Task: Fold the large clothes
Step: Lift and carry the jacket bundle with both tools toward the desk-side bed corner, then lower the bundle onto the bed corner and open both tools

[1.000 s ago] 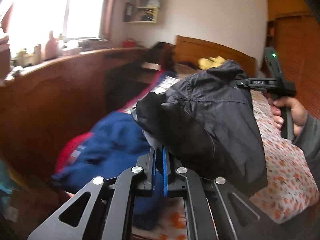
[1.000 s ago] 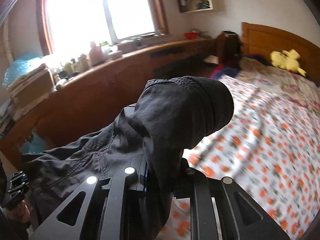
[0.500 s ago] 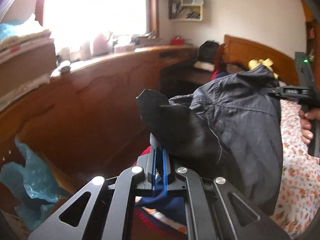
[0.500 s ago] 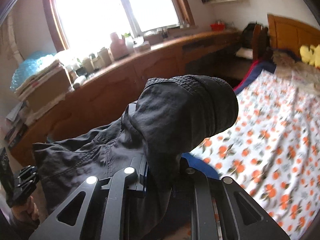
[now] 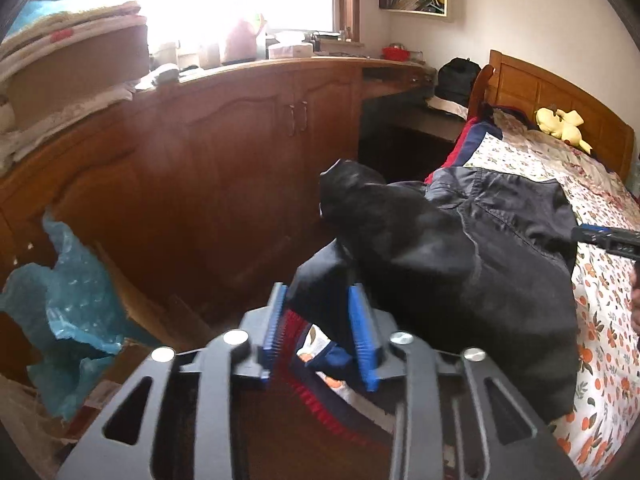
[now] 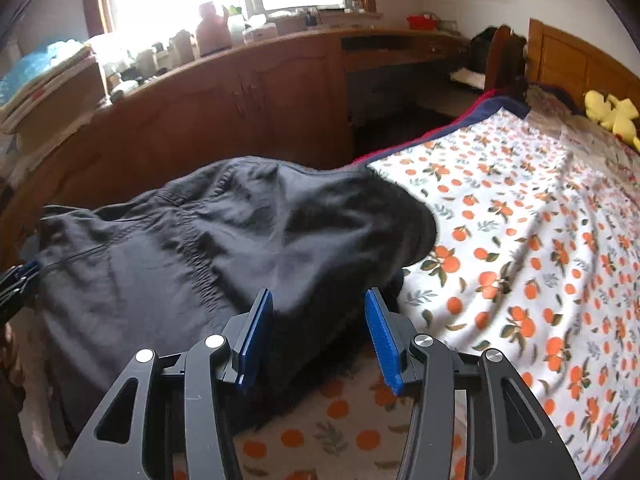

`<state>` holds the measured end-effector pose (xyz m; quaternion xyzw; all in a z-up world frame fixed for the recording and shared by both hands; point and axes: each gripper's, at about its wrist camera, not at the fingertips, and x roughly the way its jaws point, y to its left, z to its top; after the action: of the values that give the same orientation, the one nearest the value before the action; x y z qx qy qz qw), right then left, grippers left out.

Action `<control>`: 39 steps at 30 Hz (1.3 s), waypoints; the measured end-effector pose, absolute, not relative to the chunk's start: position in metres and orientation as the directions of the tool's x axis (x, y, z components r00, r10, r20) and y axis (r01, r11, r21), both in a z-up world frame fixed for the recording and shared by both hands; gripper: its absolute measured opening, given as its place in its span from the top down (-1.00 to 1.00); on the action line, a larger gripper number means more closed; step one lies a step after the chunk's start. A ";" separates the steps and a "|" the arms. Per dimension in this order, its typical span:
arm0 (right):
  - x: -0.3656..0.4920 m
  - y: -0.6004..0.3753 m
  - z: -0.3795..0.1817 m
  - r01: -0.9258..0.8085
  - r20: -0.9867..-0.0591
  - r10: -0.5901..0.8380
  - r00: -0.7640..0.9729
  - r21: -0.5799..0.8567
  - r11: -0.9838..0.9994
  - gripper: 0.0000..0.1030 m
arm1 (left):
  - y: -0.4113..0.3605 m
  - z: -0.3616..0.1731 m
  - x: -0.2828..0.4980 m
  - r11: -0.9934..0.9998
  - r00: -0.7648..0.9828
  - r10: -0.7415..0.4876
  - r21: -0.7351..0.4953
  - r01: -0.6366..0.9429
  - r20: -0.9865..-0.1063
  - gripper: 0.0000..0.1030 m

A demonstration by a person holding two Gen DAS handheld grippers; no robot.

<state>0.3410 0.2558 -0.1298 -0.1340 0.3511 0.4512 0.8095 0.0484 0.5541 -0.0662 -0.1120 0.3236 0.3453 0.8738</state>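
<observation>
Item 1: dark jacket (image 6: 168, 248), large, crumpled, lay along near edge of bed, on orange-print bedsheet (image 6: 520, 240); black fleecy lining bunched at both ends.
Item 2: left gripper (image 5: 320, 330), blue pads (image 5: 273, 326). Jaws had just been opening, stood spread; a flap of the jacket (image 5: 460, 264) hung between pads, not pinched.
Item 3: right gripper (image 6: 320, 334), blue pads (image 6: 382, 340). Jaws likewise had just been opening, stood apart w/ jacket's folded end between them, pads clear of cloth on right side; left-side contact unclear.
Item 4: red/navy blanket (image 5: 320, 360), under jacket at bed edge, partly seen below left gripper.
Item 5: yellow plush toy (image 6: 614, 116), at wooden headboard (image 5: 560, 96), well apart from jacket.
Item 6: wooden cabinet run (image 5: 224, 152) beside bed, bottles & boxes on top under window.
Item 7: blue plastic bag (image 5: 60, 304), on floor by cabinets, far left
</observation>
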 end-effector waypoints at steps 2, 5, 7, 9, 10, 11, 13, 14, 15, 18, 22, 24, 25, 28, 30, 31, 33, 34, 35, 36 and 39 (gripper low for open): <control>0.332 0.243 -0.119 -0.830 -0.670 0.656 0.347 0.107 0.548 0.10 | 0.543 -0.065 0.043 0.740 0.559 0.535 0.031 -0.672 -0.634 -0.01; 0.318 0.225 -0.104 -0.837 -0.638 0.684 0.353 0.112 0.536 0.10 | 0.521 -0.057 0.035 0.748 0.579 0.543 0.036 -0.663 -0.609 -0.31; 0.307 0.210 -0.093 -0.832 -0.611 0.699 0.372 0.114 0.543 0.10 | 0.508 -0.048 0.034 0.759 0.602 0.535 0.025 -0.650 -0.593 -0.32; 0.293 0.194 -0.081 -0.831 -0.585 0.709 0.394 0.103 0.547 0.10 | 0.492 -0.039 0.032 0.782 0.638 0.508 -0.001 -0.623 -0.579 -0.97; 0.288 0.189 -0.075 -0.830 -0.576 0.713 0.400 0.101 0.548 0.10 | 0.484 -0.035 0.029 0.788 0.654 0.507 -0.005 -0.616 -0.561 -0.94; 0.284 0.182 -0.070 -0.830 -0.566 0.718 0.406 0.101 0.549 0.10 | 0.473 -0.030 0.029 0.801 0.674 0.499 -0.007 -0.598 -0.544 -0.95; 0.277 0.168 -0.061 -0.828 -0.549 0.724 0.417 0.099 0.552 0.09 | 0.452 -0.020 0.032 0.821 0.694 0.485 0.005 -0.570 -0.532 -0.95; 0.274 0.161 -0.057 -0.828 -0.541 0.728 0.422 0.096 0.552 0.08 | 0.445 -0.017 0.034 0.825 0.698 0.484 0.009 -0.565 -0.528 -0.95; 0.271 0.155 -0.053 -0.828 -0.533 0.729 0.429 0.091 0.554 0.05 | 0.435 -0.012 0.035 0.831 0.705 0.480 0.015 -0.555 -0.522 -0.95; 0.261 0.135 -0.043 -0.824 -0.508 0.734 0.451 0.079 0.561 -0.03 | 0.410 -0.003 0.038 0.843 0.720 0.474 0.025 -0.538 -0.507 -0.95; 0.249 0.110 -0.035 -0.817 -0.489 0.734 0.472 0.069 0.572 -0.17 | 0.378 0.004 0.042 0.859 0.743 0.468 0.047 -0.510 -0.479 -0.95; 0.245 0.101 -0.034 -0.813 -0.482 0.731 0.483 0.063 0.579 -0.28 | 0.365 0.005 0.046 0.867 0.750 0.456 0.049 -0.496 -0.479 -0.95; 0.242 0.095 -0.033 -0.809 -0.476 0.728 0.493 0.056 0.585 -0.35 | 0.357 0.005 0.049 0.875 0.757 0.441 0.042 -0.482 -0.482 -0.95; 0.234 0.078 -0.034 -0.798 -0.463 0.721 0.516 0.046 0.601 -0.55 | 0.341 0.001 0.055 0.888 0.763 0.420 0.047 -0.458 -0.492 -0.96; 0.230 0.067 -0.034 -0.790 -0.458 0.716 0.527 0.046 0.612 -0.62 | 0.328 -0.004 0.060 0.893 0.762 0.413 0.057 -0.446 -0.499 -0.95; 0.228 0.060 -0.035 -0.784 -0.456 0.711 0.535 0.045 0.619 -0.64 | 0.323 -0.007 0.062 0.897 0.763 0.404 0.055 -0.439 -0.504 -0.96; 0.224 0.049 -0.037 -0.775 -0.452 0.704 0.548 0.044 0.631 -0.75 | 0.311 -0.013 0.065 0.909 0.770 0.376 0.046 -0.413 -0.515 -0.95; 0.222 0.043 -0.039 -0.770 -0.451 0.699 0.555 0.042 0.637 -0.77 | 0.305 -0.016 0.067 0.915 0.772 0.363 0.042 -0.401 -0.521 -0.95; 0.220 0.037 -0.040 -0.764 -0.448 0.695 0.562 0.041 0.644 -0.79 | 0.298 -0.020 0.069 0.920 0.771 0.351 0.042 -0.390 -0.531 -0.95; 0.218 0.031 -0.041 -0.760 -0.447 0.693 0.566 0.042 0.648 -0.81 | 0.293 -0.022 0.070 0.922 0.771 0.345 0.042 -0.384 -0.536 -0.95; 0.211 0.011 -0.045 -0.742 -0.444 0.676 0.588 0.037 0.670 -0.85 | 0.273 -0.030 0.072 0.934 0.779 0.315 0.032 -0.356 -0.542 -0.95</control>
<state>0.2114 0.0112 -0.0452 -0.0760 0.2157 0.3991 0.8879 0.0724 0.2727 -0.0303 -0.0362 0.2810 0.1779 0.9424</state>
